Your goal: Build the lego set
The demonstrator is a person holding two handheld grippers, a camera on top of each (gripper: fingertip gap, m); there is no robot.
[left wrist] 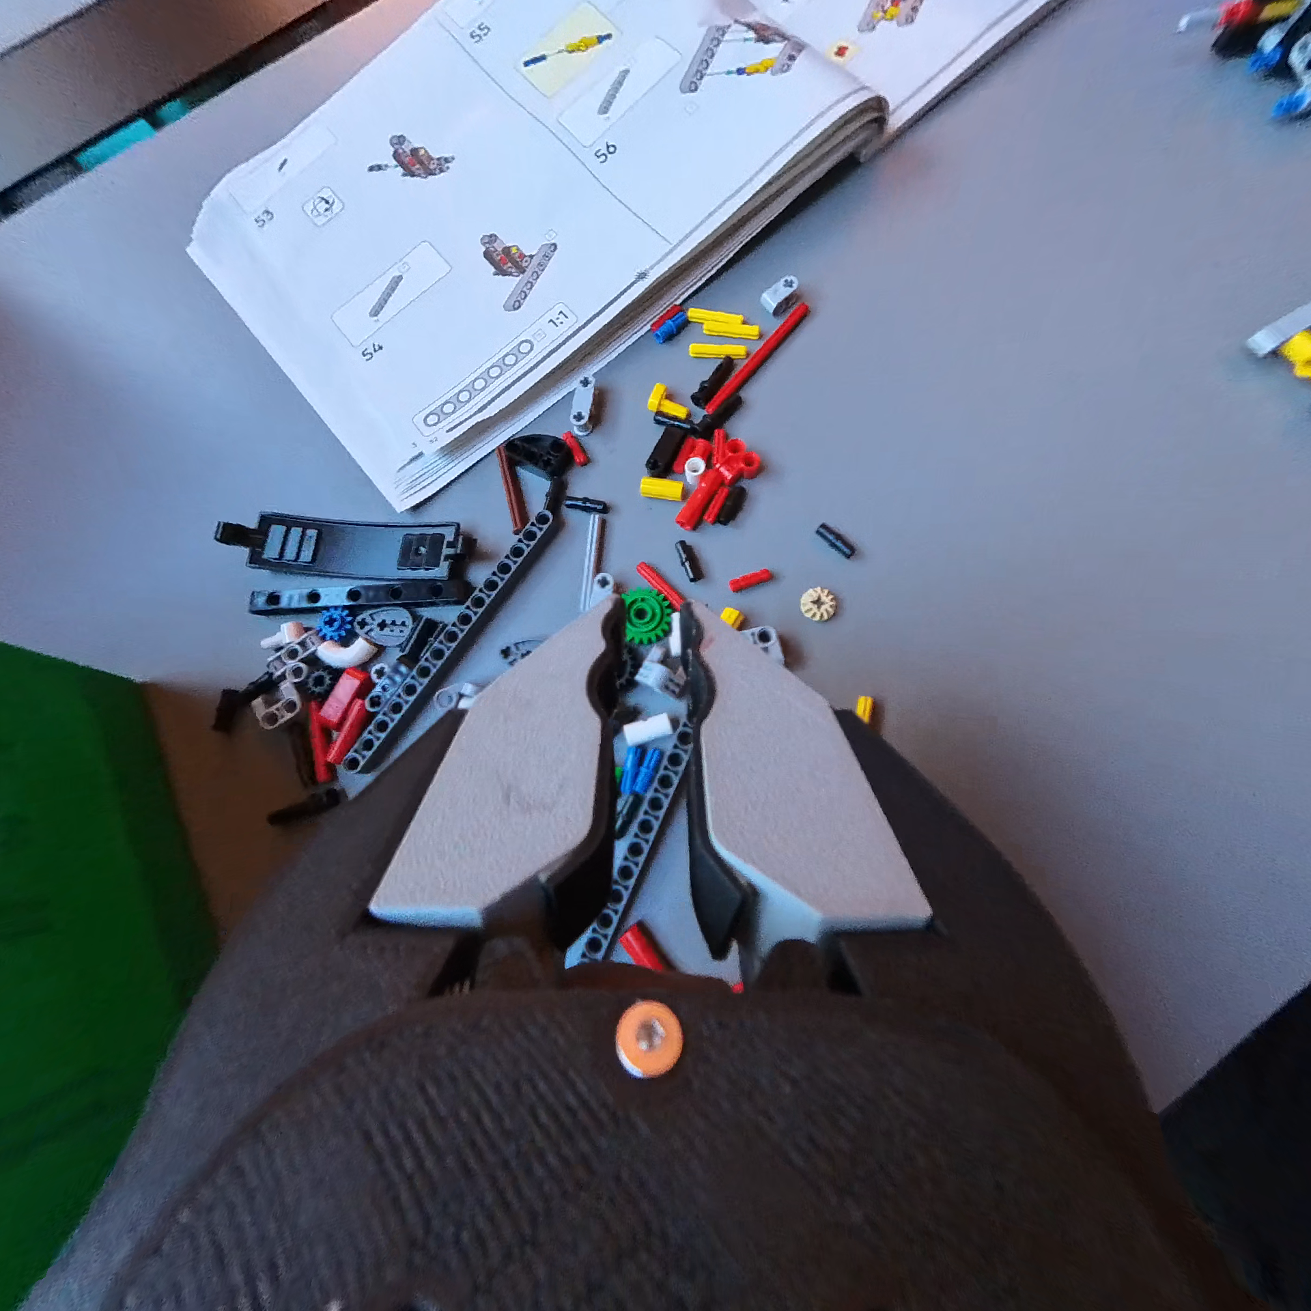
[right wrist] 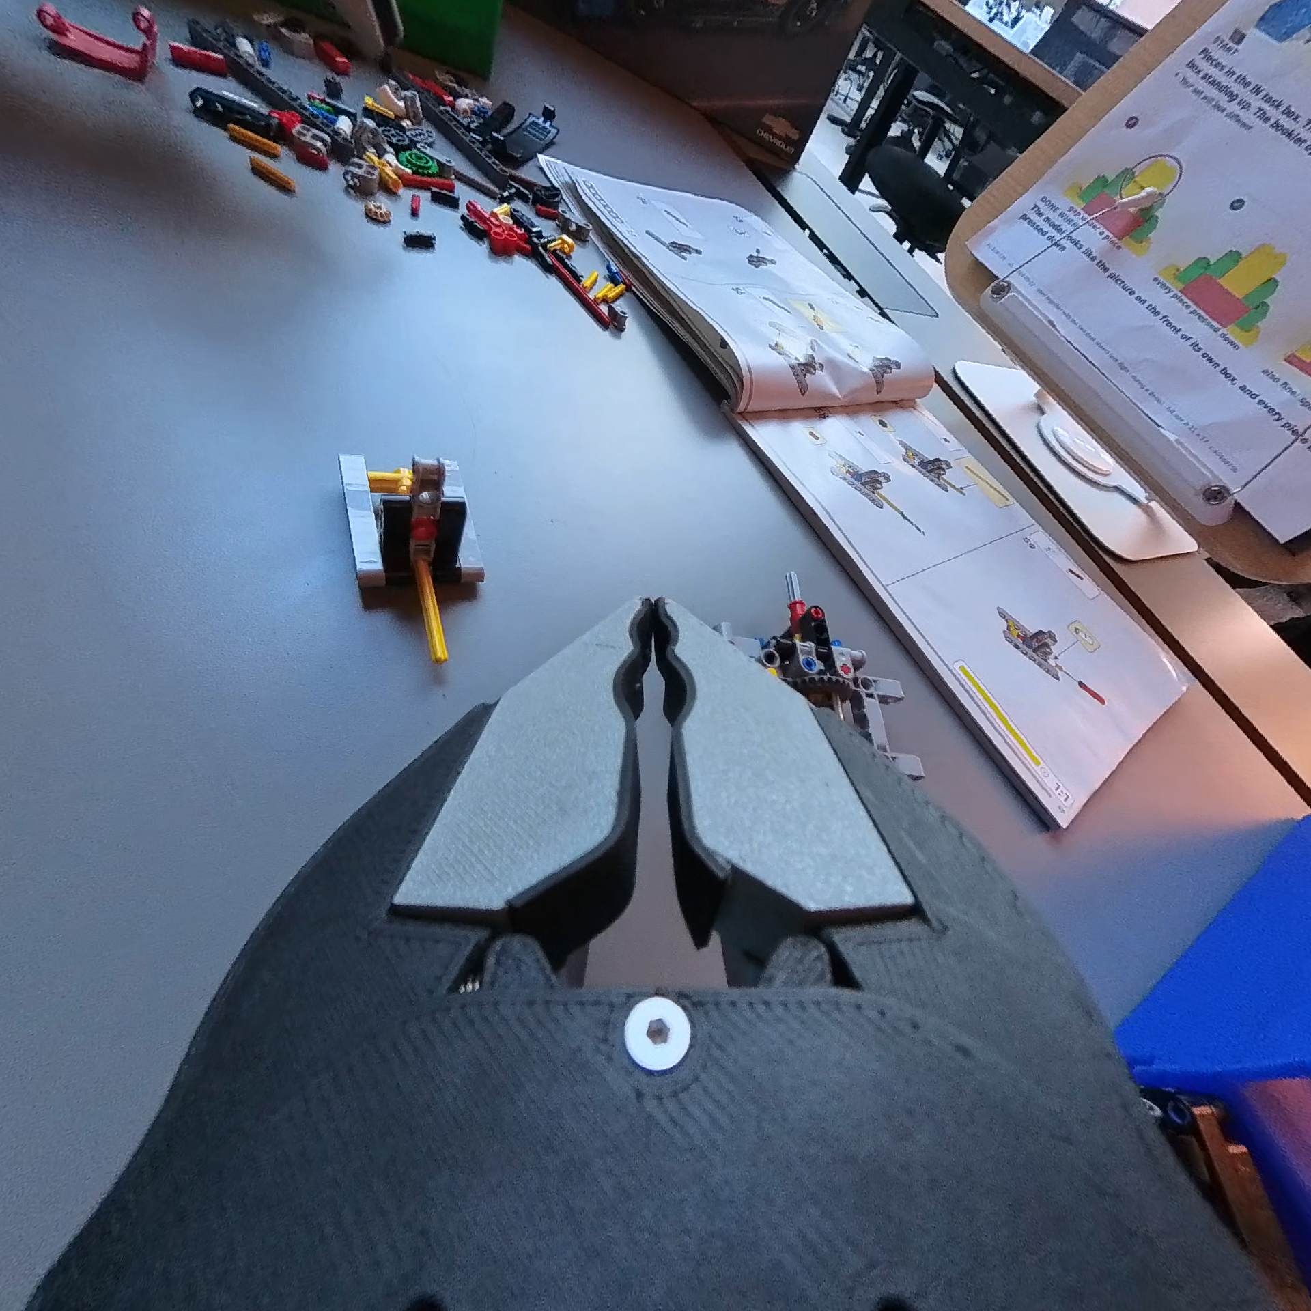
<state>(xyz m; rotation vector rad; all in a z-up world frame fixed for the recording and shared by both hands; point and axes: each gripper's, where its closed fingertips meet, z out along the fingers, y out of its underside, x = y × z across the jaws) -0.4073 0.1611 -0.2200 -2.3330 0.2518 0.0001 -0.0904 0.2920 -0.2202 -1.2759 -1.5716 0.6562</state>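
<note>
The left gripper (left wrist: 651, 606) is nearest the lens. Its fingers stand slightly apart and pinch nothing that can be made out. It hangs over a scatter of loose building pieces on the grey table (left wrist: 1029, 496). A green gear (left wrist: 642, 626) lies flat just under the tips. A long grey holed beam (left wrist: 454, 638) runs off to the left, and a heap of red, yellow and black pins (left wrist: 702, 454) lies just beyond. A tan gear (left wrist: 818, 604) sits apart to the right.

The right gripper (right wrist: 653, 601) has its fingers pressed together at the tips, with nothing between them. It hovers well away from the loose pieces.

Two built sections are noted. A grey-and-black frame with a yellow axle (right wrist: 415, 521) lies ahead and to the left. A denser geared assembly (right wrist: 816, 660) sits just beside the right finger. An open instruction booklet (right wrist: 816, 340) lies along the table's far side. Many pieces remain unattached.
</note>
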